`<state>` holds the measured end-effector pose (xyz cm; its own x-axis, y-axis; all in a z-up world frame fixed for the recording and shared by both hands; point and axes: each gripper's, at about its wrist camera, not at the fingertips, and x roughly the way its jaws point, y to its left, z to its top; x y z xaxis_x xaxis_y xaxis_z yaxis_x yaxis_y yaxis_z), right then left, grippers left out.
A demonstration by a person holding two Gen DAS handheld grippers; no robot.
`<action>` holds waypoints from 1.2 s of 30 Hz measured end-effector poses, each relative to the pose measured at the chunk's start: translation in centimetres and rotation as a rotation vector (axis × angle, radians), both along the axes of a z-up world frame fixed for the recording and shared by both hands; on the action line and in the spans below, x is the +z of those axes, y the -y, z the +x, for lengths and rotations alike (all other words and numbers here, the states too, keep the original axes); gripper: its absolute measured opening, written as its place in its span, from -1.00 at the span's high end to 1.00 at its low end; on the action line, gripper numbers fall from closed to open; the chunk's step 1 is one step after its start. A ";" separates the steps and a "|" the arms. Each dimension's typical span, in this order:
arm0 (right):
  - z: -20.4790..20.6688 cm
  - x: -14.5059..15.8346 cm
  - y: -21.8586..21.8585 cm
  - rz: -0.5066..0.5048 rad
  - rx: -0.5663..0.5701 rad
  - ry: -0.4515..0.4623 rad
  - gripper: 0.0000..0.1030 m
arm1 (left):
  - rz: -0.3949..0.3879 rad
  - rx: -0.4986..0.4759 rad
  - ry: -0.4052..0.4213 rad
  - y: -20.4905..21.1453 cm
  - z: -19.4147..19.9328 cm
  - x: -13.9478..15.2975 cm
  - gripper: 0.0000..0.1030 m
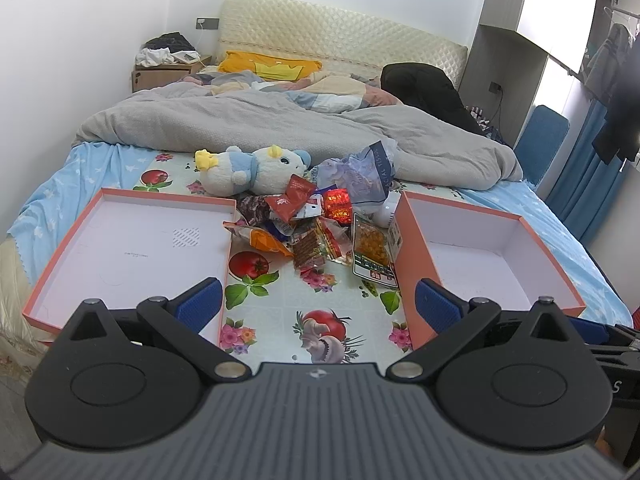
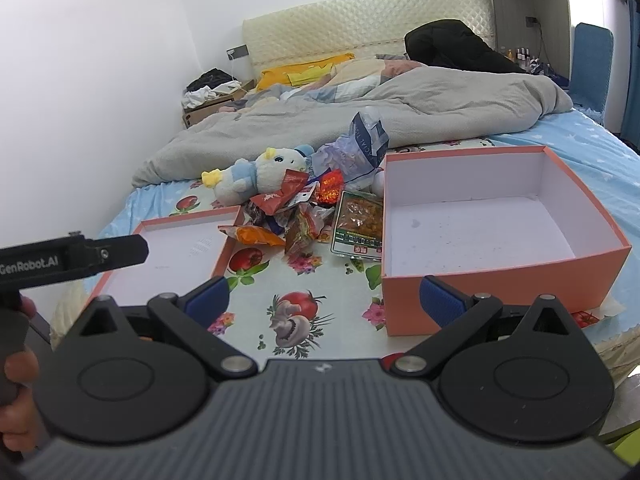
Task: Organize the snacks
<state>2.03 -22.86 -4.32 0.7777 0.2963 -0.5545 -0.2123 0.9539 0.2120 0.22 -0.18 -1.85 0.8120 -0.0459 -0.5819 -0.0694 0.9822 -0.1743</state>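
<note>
With both the left gripper (image 1: 318, 300) and right gripper (image 2: 324, 300) spread and empty at frame bottom, the heap of crinkly foil snack packets (image 1: 308, 226) lies straight ahead at centre frame, between two empty orange cardboard trays, about equally near either.

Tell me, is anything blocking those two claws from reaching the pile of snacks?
Nothing visible does. Both the left gripper and right gripper are open, with only bare flowered mat between them and the snack pile. The shallow lid and deep box flank the path.
</note>
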 end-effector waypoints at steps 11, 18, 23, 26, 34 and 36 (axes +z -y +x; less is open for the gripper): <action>0.1 0.1 0.2 -0.005 0.000 0.000 -1.00 | 0.002 0.012 -0.001 -0.4 -0.4 0.2 -1.00; 0.0 0.3 0.2 0.008 0.021 0.007 -1.00 | 0.002 0.009 -0.003 -0.5 -0.3 0.3 -1.00; 0.0 -0.1 0.1 0.004 0.023 -0.009 -1.00 | 0.005 0.008 -0.019 -0.5 -0.1 0.1 -1.00; 0.3 -0.4 0.1 0.026 0.031 -0.015 -1.00 | -0.004 0.018 -0.036 -0.8 0.6 -0.5 -1.00; 1.8 -2.0 -0.4 0.082 0.014 -0.065 -0.93 | -0.005 0.006 -0.079 -1.5 3.5 -2.2 -1.00; 2.3 -2.4 -0.7 0.091 0.031 -0.068 -0.92 | -0.006 0.012 -0.085 -1.8 4.3 -2.6 -1.00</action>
